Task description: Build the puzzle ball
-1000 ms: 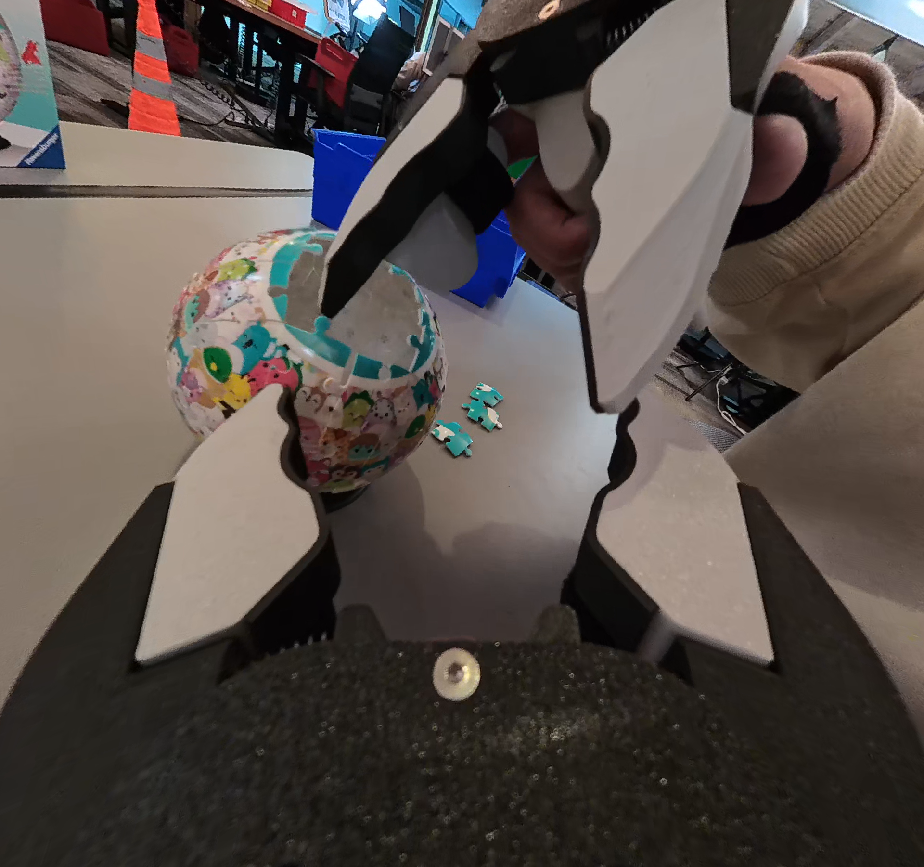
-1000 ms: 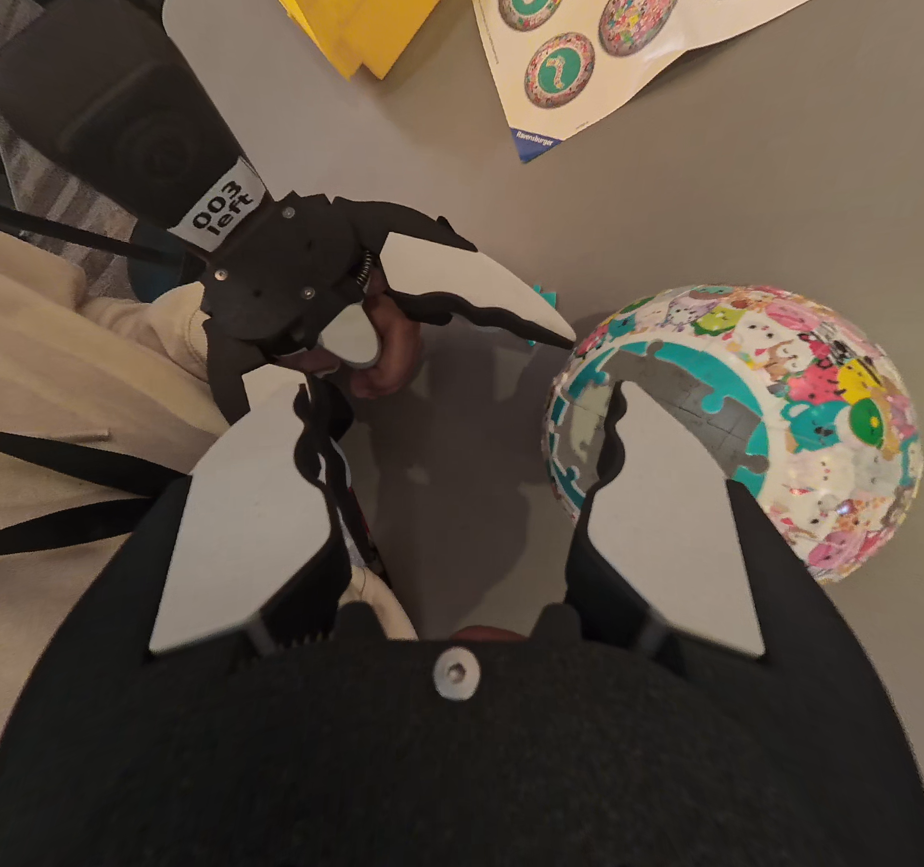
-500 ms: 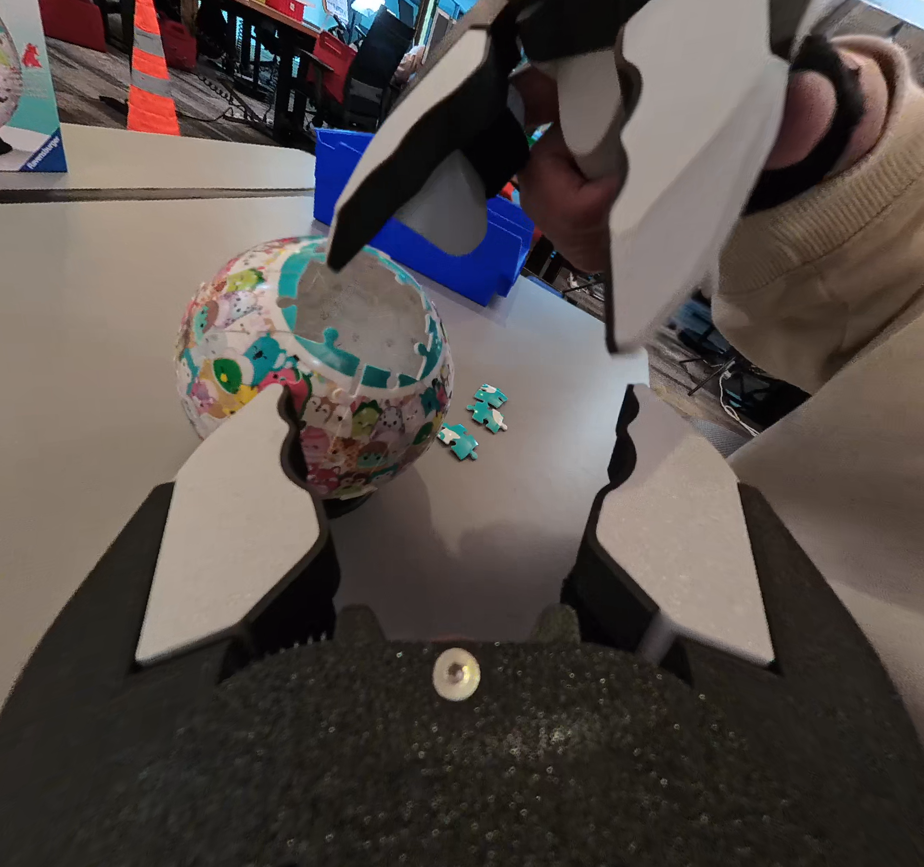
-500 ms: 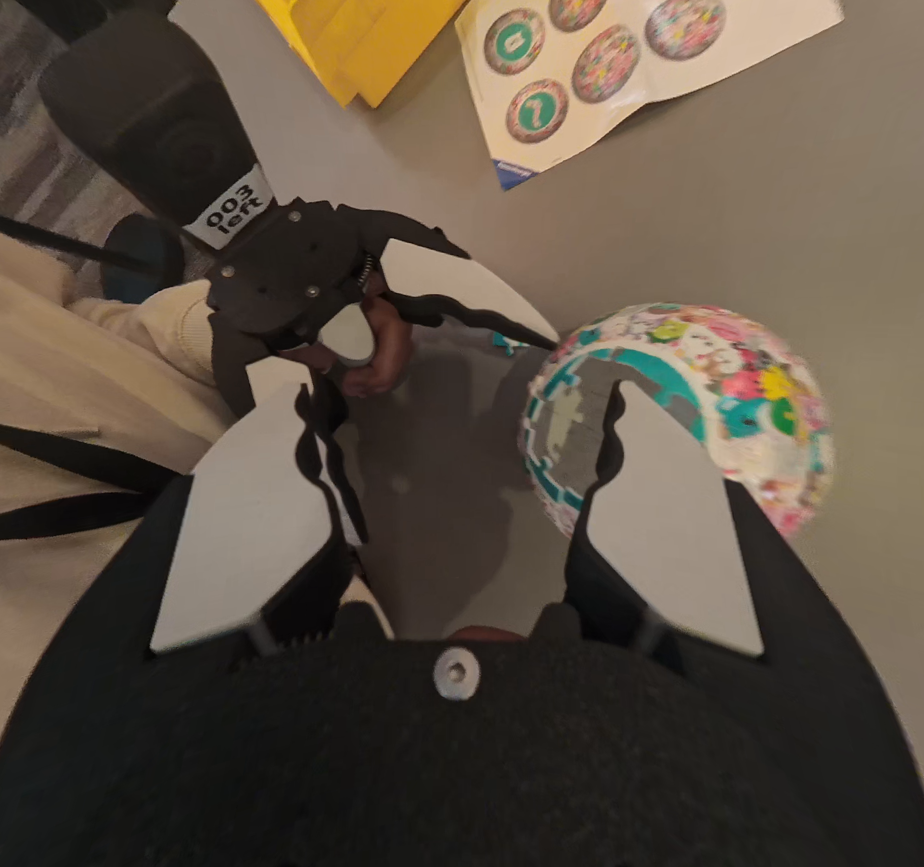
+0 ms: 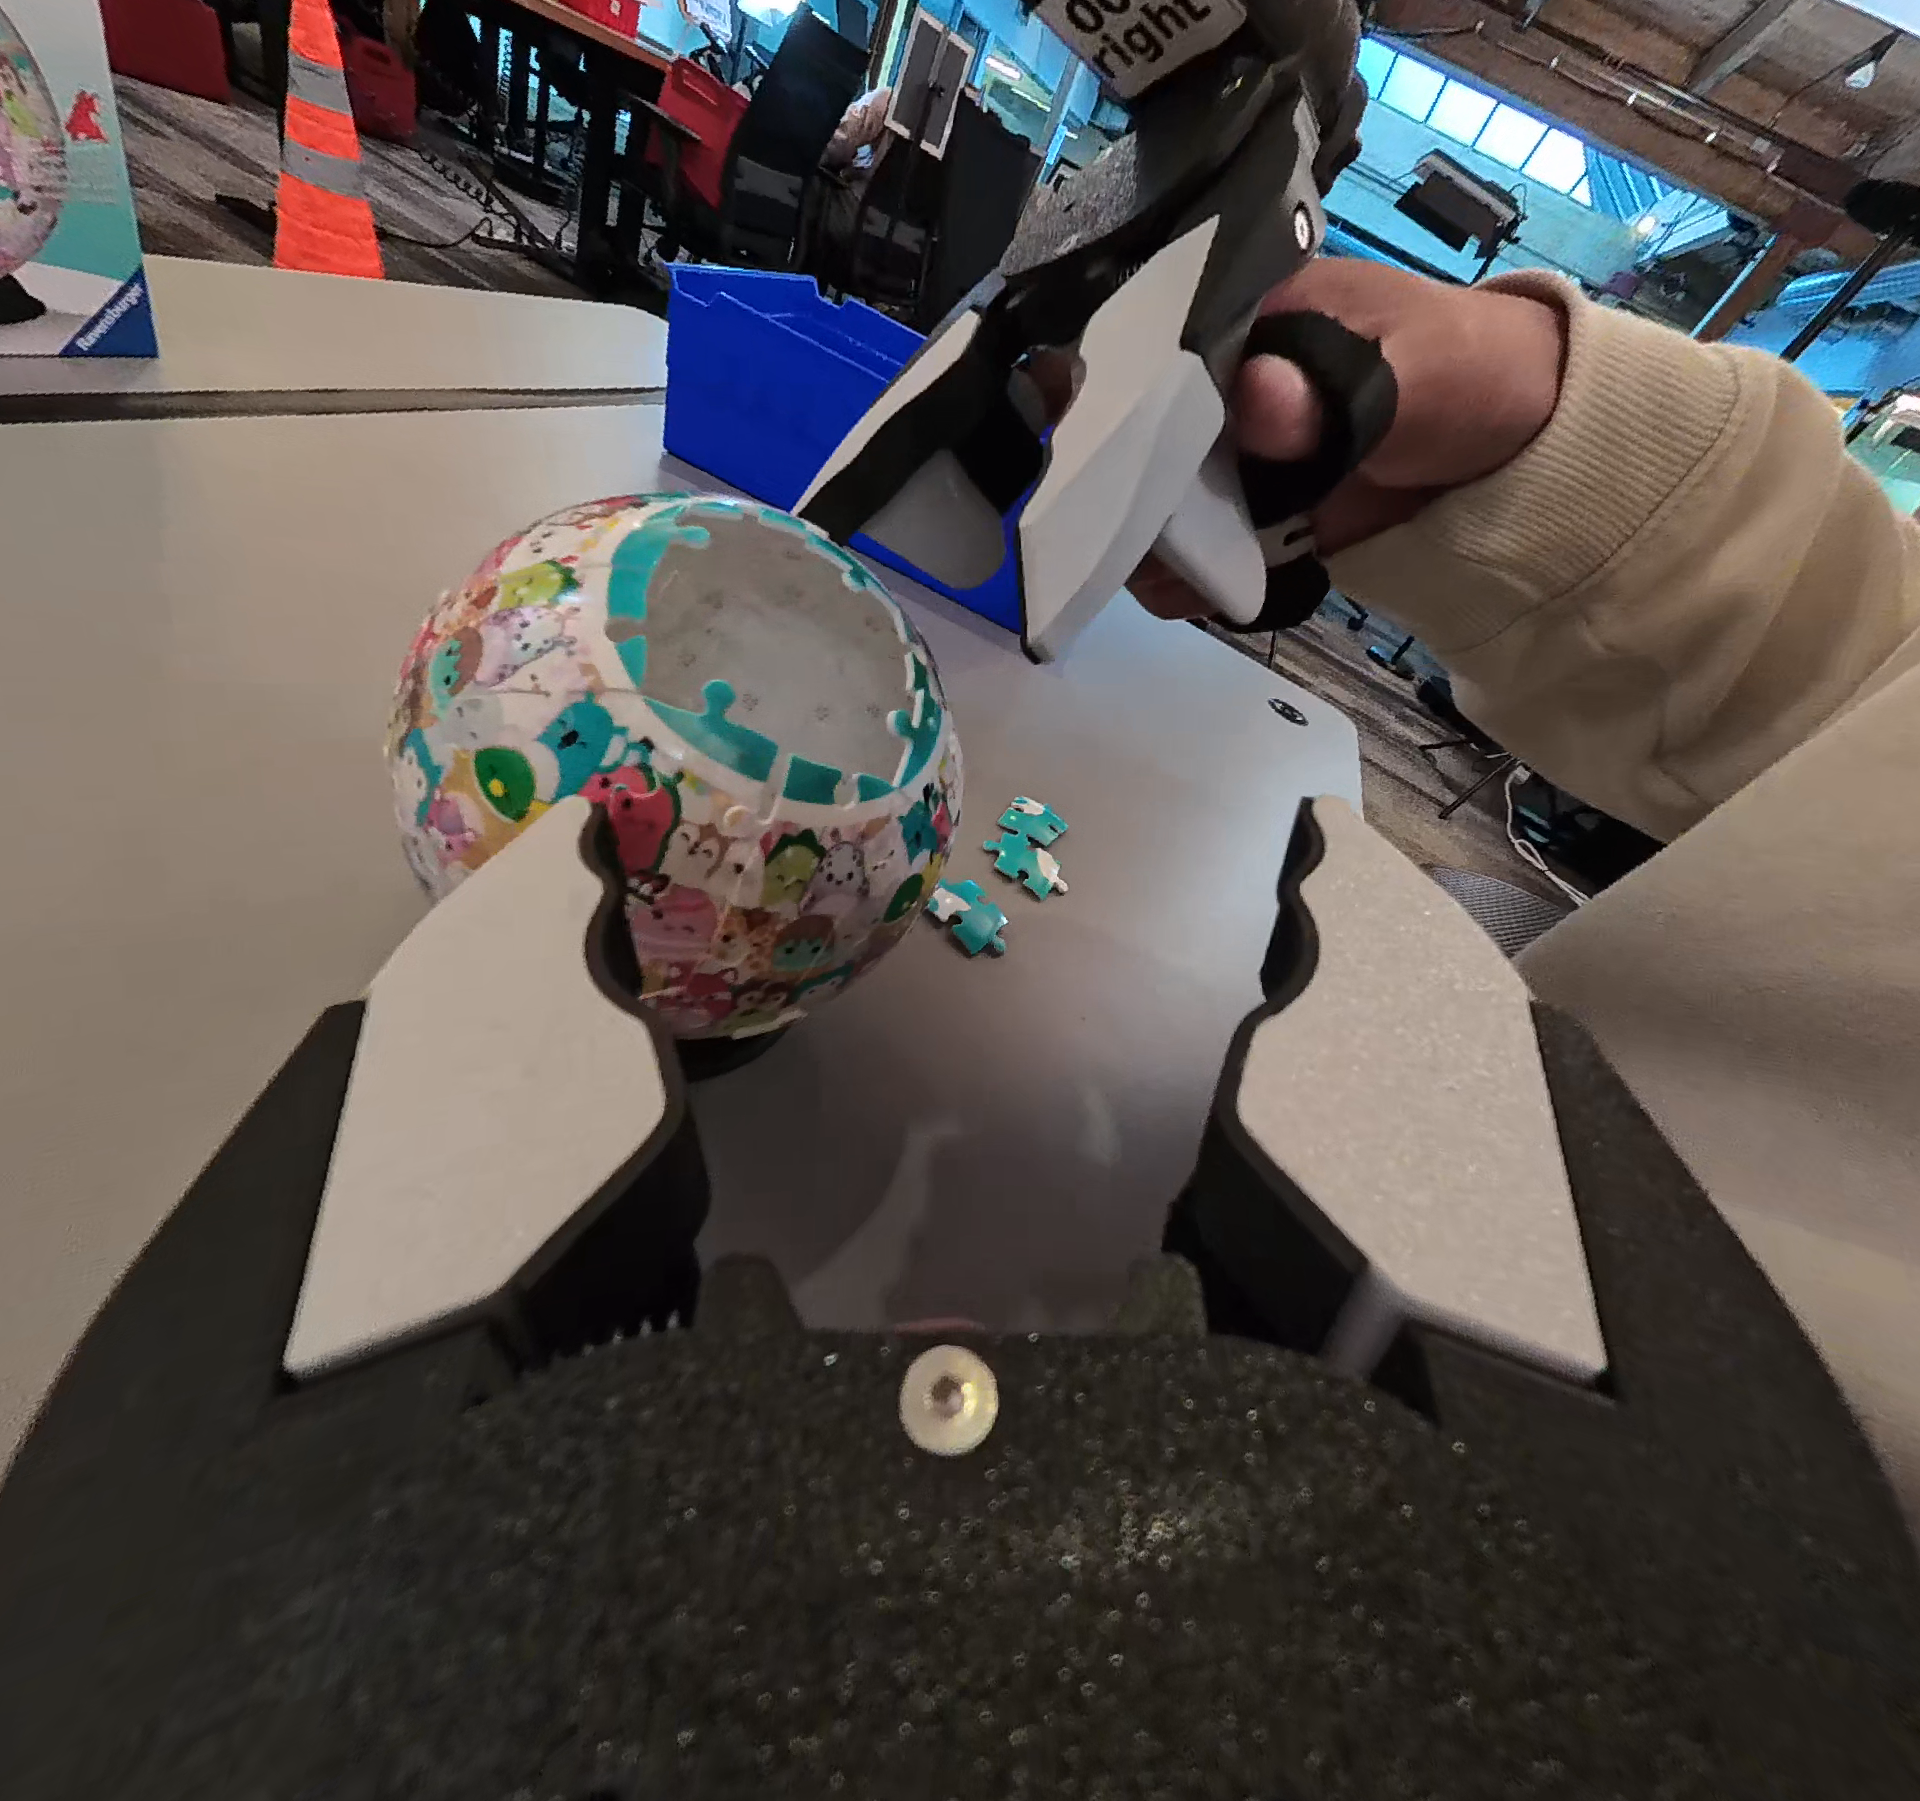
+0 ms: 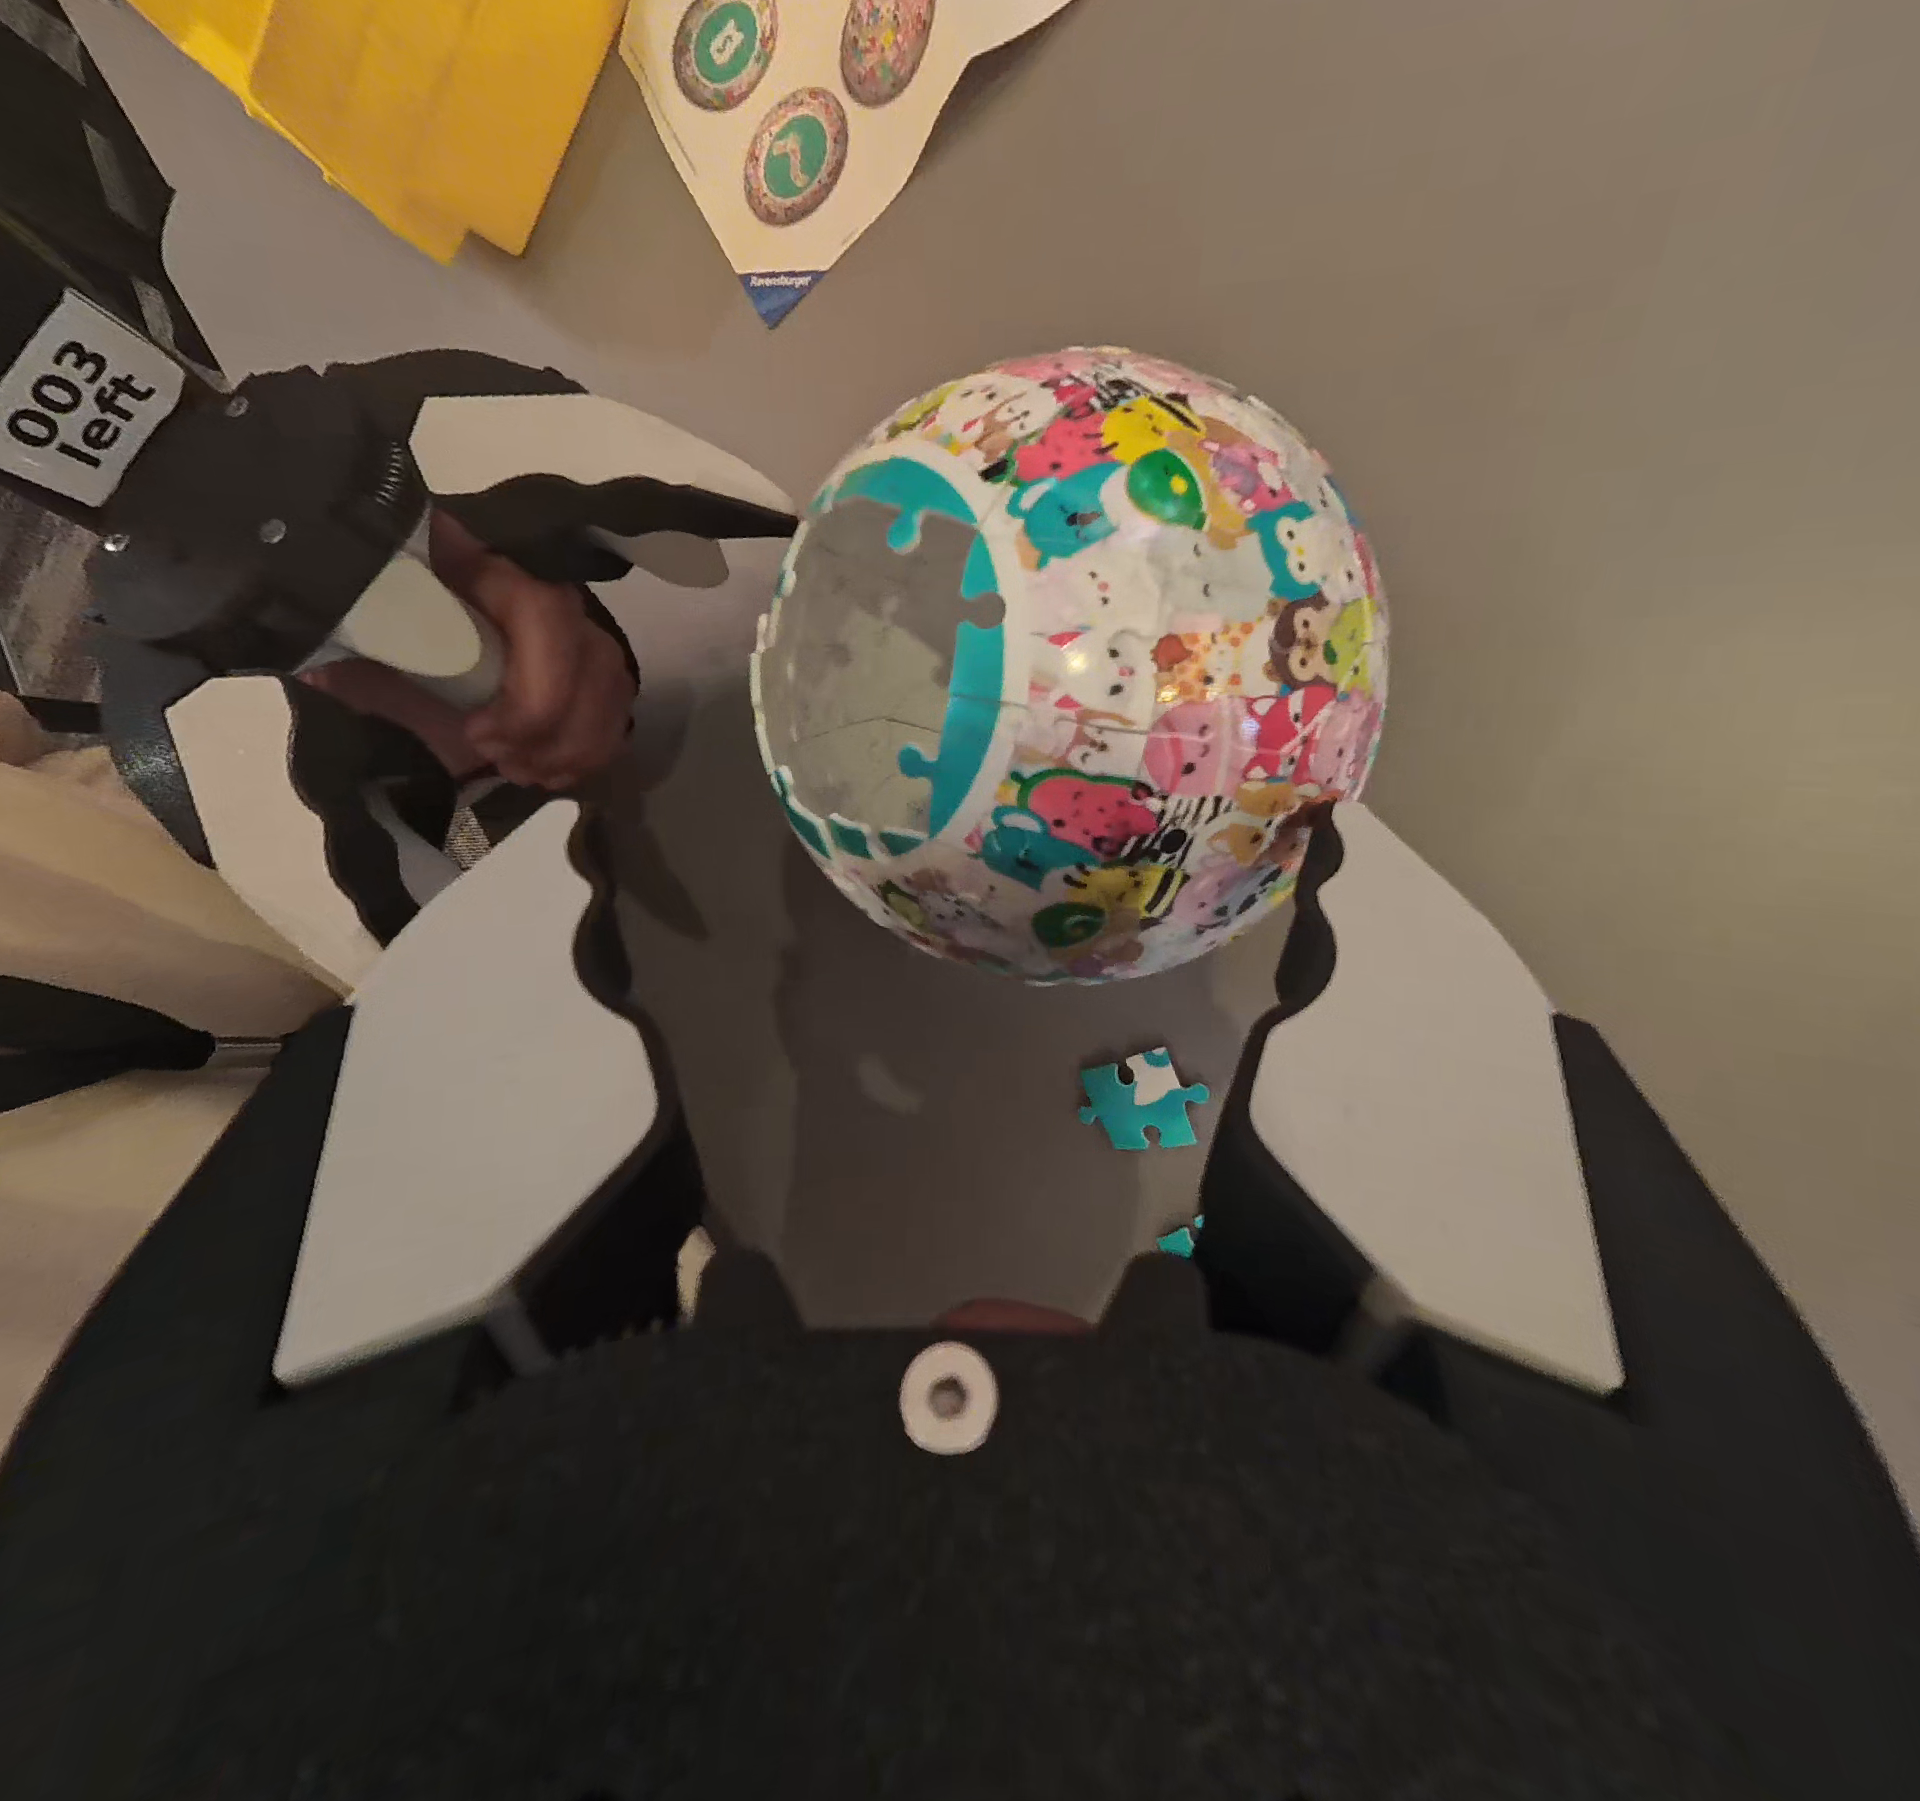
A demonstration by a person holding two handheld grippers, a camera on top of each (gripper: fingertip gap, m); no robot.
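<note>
The colourful puzzle ball [image 5: 675,764] stands on a small dark base on the grey table, with a round opening rimmed in teal facing up and toward me; it also shows in the right wrist view [image 6: 1070,660]. Three loose teal pieces [image 5: 1003,868] lie just right of the ball; one shows clearly in the right wrist view [image 6: 1141,1099]. My left gripper [image 5: 951,821] is open and empty, its left finger close beside the ball. My right gripper [image 6: 951,821] is open and empty, hanging above the ball and pieces; it shows in the left wrist view [image 5: 925,577].
A blue bin [image 5: 790,380] stands behind the ball. A yellow box [image 6: 343,37] and a printed instruction sheet [image 6: 852,47] lie on the table. The puzzle box [image 5: 62,120] stands far left. The table edge [image 5: 1340,764] runs at the right.
My right gripper has lifted out of the ball's opening and drawn back to the right and up. The left gripper has barely moved. Both stay open.
</note>
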